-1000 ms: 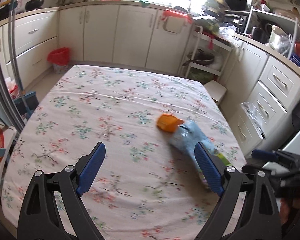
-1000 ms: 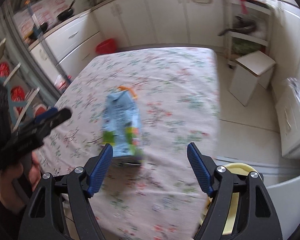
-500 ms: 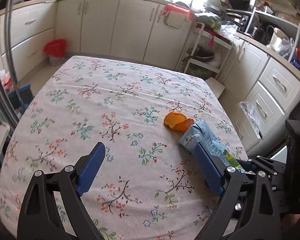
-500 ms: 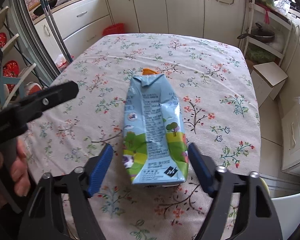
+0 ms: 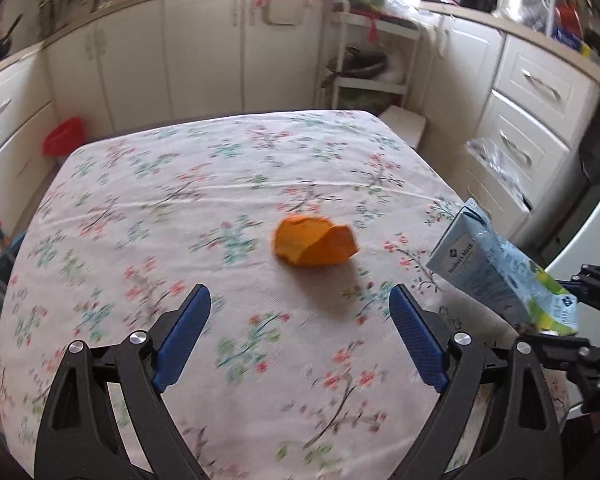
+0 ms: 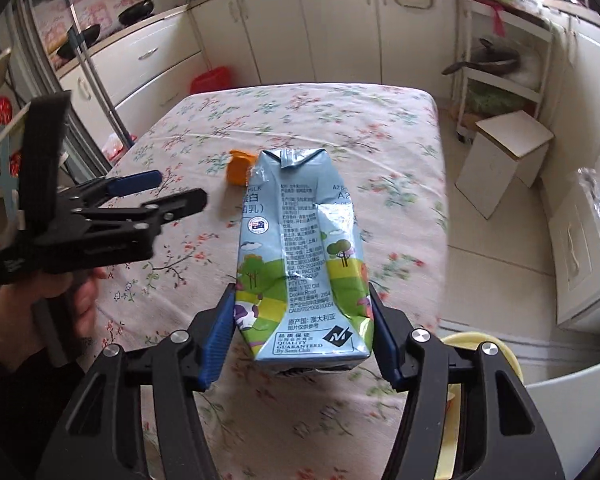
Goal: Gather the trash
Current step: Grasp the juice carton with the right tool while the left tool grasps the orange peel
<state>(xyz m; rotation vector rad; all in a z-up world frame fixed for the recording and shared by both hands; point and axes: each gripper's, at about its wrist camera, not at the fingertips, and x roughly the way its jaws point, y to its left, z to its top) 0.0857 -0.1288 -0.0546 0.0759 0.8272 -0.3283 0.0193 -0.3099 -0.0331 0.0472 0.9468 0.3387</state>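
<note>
A crushed light-blue milk carton sits between the blue pads of my right gripper, which is shut on its bottom end and holds it above the floral tablecloth. The carton also shows at the right of the left wrist view. A crumpled orange scrap lies on the table, also seen beyond the carton in the right wrist view. My left gripper is open and empty, a little short of the orange scrap; it shows in the right wrist view at the left.
A red bin stands on the floor past the table's far left corner. White cabinets line the back wall. A white stool and a wire rack stand right of the table. A yellow-rimmed container sits below my right gripper.
My right gripper has closed on the carton and lifted it off the table. My left gripper has swung toward the orange scrap, which is now centred between its fingers.
</note>
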